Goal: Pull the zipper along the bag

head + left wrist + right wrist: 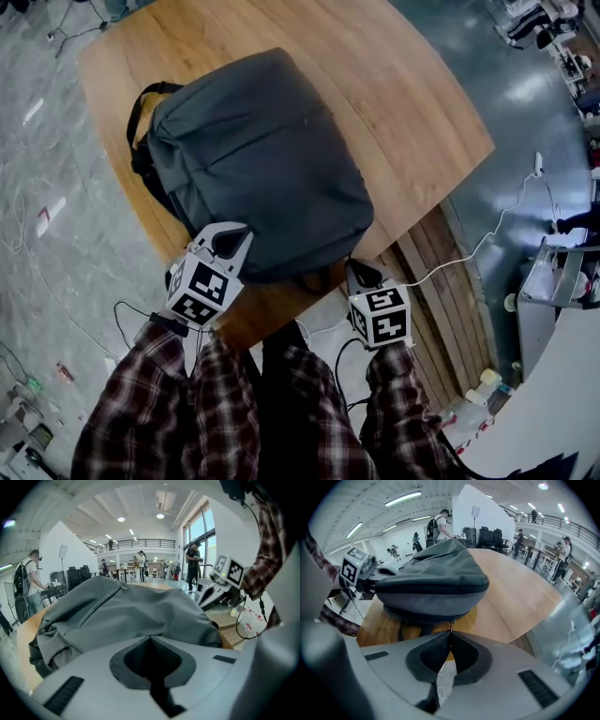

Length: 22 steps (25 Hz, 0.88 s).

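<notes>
Plaid sleeves fill the bottom of the head view, each arm carrying a gripper up to the near edge of the table. The grey backpack lies flat at the centre of the frame on the wooden table, its carry strap curling off at the upper left.

The right gripper sits at the pack's lower right corner. Its jaws are closed tip to tip on a small metal tab, apparently the zipper pull, hanging from the bag's lower seam. The left gripper is also closed, its tips pressed against the near left edge of the fabric. Whether any cloth is pinched between them cannot be told.

The pack looks soft and slack, likely to bunch and slide on the smooth wood unless held taut ahead of the slider. The pull is the only firm part to take hold of.

Timber planks and a white cable lie on the floor at lower right, clear of the zip's path.
</notes>
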{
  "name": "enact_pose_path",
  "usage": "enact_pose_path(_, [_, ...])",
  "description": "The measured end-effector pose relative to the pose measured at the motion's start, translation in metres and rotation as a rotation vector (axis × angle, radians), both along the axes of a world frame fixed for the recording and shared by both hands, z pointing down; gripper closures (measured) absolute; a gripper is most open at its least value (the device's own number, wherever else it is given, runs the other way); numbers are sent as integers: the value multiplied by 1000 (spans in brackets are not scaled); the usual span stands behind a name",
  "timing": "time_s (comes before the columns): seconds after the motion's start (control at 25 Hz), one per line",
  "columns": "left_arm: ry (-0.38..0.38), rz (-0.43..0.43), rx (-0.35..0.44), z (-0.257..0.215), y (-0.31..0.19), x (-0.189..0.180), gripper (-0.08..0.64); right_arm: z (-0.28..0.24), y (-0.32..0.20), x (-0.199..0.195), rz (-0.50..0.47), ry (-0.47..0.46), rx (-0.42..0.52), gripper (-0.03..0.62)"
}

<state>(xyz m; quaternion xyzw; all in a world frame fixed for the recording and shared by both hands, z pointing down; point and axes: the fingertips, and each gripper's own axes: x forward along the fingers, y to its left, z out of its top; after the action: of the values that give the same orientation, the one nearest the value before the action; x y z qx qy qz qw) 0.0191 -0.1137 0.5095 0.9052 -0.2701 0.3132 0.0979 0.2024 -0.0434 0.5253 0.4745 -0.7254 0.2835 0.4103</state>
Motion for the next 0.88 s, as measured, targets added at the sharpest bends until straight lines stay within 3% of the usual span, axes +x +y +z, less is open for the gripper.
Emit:
enact_pose_path(0.08, [-45, -19, -12, -2, -13, -5, 549, 2, 18, -17, -14, -23, -14, 578])
enact_pose_path(0.12, [-52, -71, -17, -5, -21, -10, 549, 3, 26, -26, -26, -36, -20, 578])
enact_pose_path(0.24, [23, -333, -12, -38, -52, -37, 549, 7, 44, -61, -72, -88, -37, 578])
enact_pose_path(0.32, [88, -417, 13, -74, -61, -41, 549, 6, 50, -90, -123, -123, -47, 578])
enact_pose_path(0.48, [128, -311, 12, -102, -42, 3, 549, 6, 53, -149, -230, -178, -55, 578])
enact_pose_path(0.56, [118, -265, -32, -81, -26, 22, 549, 6, 55, -170, -271, -194, -57, 578])
enact_pose_path(0.64, [61, -235, -45, -50, -14, 25, 549, 7, 58, -180, -302, -189, -59, 578])
enact_pose_path(0.88, [-41, -95, 97, -15, 7, 26, 550, 8, 58, -175, -341, -134, -43, 578])
